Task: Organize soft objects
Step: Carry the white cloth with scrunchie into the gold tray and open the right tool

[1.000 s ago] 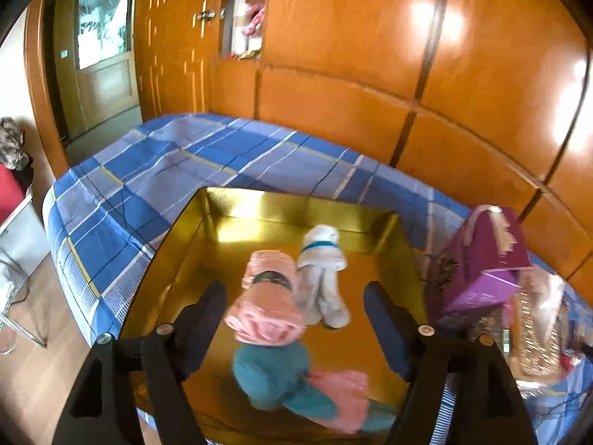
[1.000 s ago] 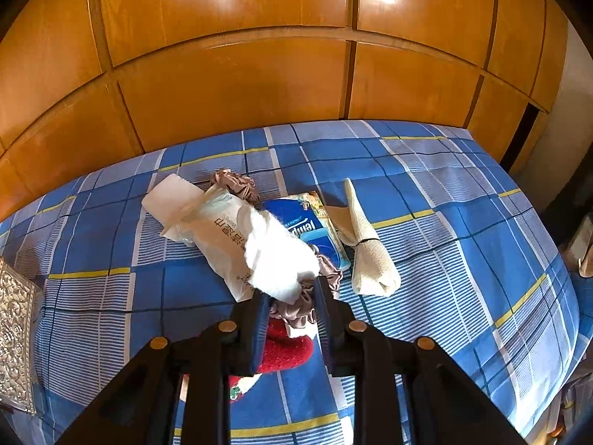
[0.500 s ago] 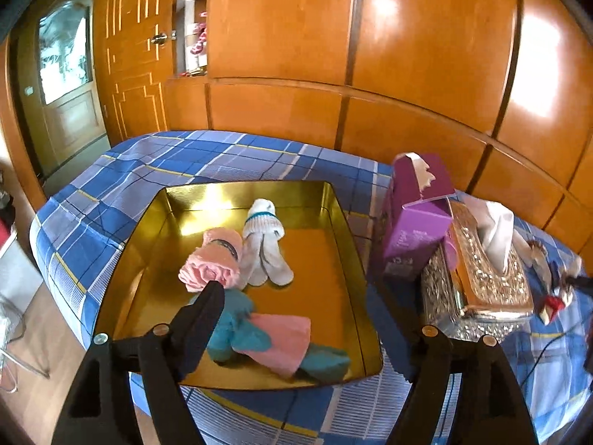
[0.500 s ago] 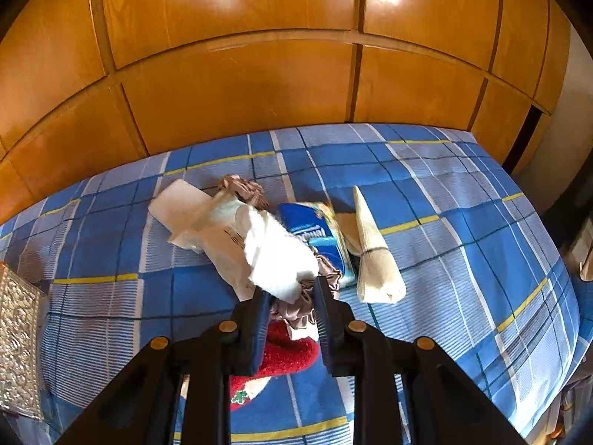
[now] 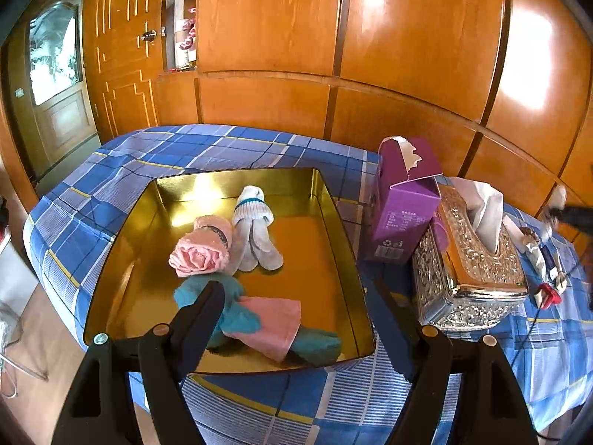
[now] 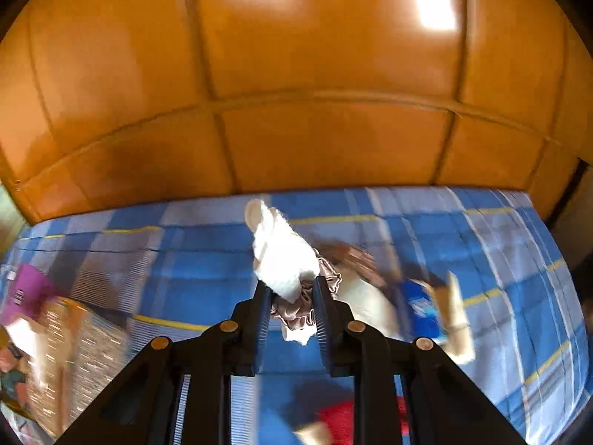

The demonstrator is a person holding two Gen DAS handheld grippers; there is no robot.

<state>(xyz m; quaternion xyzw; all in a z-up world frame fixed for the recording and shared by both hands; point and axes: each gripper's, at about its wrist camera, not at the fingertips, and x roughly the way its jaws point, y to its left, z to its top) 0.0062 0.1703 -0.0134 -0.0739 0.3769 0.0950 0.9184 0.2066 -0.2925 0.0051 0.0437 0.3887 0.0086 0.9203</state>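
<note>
Progress: we count three soft bundles in the gold tray (image 5: pixel 344 237) | right tool (image 6: pixel 291 298) pinched on a white-and-beige cloth bundle (image 6: pixel 283 259), lifted off the bed (image 6: pixel 519 252) | left tool (image 5: pixel 296 319) wide apart, empty, tray at its 12 o'clock | left: several items on the bed.

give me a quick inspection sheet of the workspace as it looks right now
surface: bed under a blue plaid cover.
job's things: gold tray holds a pink roll, a white sock bundle and a teal and pink piece.
clutter: purple box, silver tissue box, blue packet, blurred.
grippers: left gripper open over the tray's near edge, nothing between its jaws; right gripper shut on a white cloth with beige scrunchie.
cables: thin dark cable on the cover near the tissue box.
surroundings: wooden wall panels, door.
</note>
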